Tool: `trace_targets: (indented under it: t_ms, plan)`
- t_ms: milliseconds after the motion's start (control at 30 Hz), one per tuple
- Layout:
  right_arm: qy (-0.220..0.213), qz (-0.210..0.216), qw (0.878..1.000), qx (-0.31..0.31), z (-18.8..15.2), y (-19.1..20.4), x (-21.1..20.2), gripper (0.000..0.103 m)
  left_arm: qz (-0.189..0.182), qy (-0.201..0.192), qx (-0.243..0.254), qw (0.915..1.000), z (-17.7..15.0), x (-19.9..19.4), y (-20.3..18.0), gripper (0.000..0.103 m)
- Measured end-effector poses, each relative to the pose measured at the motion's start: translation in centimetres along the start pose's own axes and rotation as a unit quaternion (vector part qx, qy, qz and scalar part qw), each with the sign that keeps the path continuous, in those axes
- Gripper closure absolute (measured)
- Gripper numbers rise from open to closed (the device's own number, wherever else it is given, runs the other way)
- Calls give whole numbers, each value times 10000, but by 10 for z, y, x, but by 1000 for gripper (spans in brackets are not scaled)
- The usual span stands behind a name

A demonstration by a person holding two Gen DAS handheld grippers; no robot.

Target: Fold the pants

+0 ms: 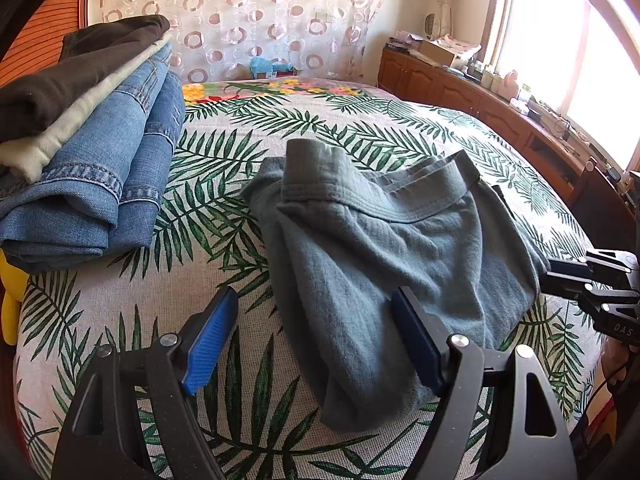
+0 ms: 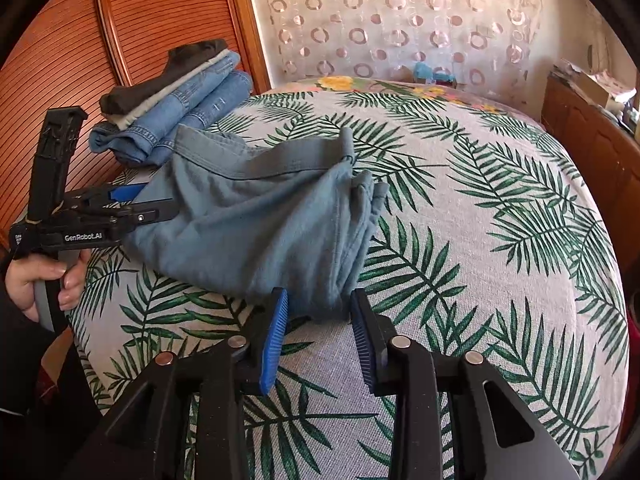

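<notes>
Right wrist view: grey-blue pants (image 2: 256, 216) sit bunched and half-folded on the palm-print bedspread (image 2: 500, 208), both grippers gaping, right gripper (image 2: 319, 312) empty at the hem, left gripper (image 1: 312, 312) straddling fabric unclamped — squaring-up and stacking remain.

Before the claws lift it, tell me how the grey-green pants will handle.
The grey-green pants will probably go limp and drape: they already lie in soft, rumpled folds on the bedspread. They look light, since the knit seems thin next to the denim in the folded stack. Pushed, they would likely bunch up rather than slide, as the loose edge near the right claw suggests.
</notes>
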State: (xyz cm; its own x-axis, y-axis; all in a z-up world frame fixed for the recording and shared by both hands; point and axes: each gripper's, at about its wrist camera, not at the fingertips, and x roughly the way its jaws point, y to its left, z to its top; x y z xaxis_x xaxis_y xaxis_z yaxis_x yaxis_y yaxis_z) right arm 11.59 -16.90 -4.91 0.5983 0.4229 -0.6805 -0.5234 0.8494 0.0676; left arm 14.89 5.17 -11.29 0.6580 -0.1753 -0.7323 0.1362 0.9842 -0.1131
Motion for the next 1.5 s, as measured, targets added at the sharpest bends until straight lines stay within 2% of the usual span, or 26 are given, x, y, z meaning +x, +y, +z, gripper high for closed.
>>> trace_targets:
  t_ms: [33, 133, 200, 333, 600, 967, 1167, 1233, 1367, 1500]
  plan:
    - [8, -6, 10000, -55, 0, 1, 0, 88, -3, -1, -2, 10000, 0, 0, 0, 23]
    - [-96, -96, 9998, -133, -1, 0, -6, 96, 0, 0, 1, 10000, 0, 0, 0, 23]
    - [-95, -404, 9991, -125, -2, -4, -9, 99, 4, 1, 4, 10000, 0, 0, 0, 23]
    - [2, -455, 9990, -15, -7, -13, -9, 100, 1, -1, 0, 10000, 0, 0, 0, 23]
    - [-106, -231, 9997, 8, -2, -11, -23, 100, 4, 0, 2, 10000, 0, 0, 0, 23]
    - [-292, -360, 9989, -46, 10, -9, -40, 100, 1, -6, -5, 10000, -1, -1, 0, 23]
    - [-287, -288, 9990, -176, 30, -3, -21, 80, -39, 2, -17, 10000, -1, 0, 1, 23]
    - [-244, -294, 9991, -208, 37, -2, -11, 70, -67, 5, -40, 10000, -1, -1, 3, 23]
    - [-138, -195, 9995, -202, 48, -2, 9, 69, 60, -199, 12, 9998, 3, -10, 4, 23]
    - [-34, -91, 9997, -244, 59, -5, 25, 69, -47, -377, 94, 9992, 16, -20, 3, 23]
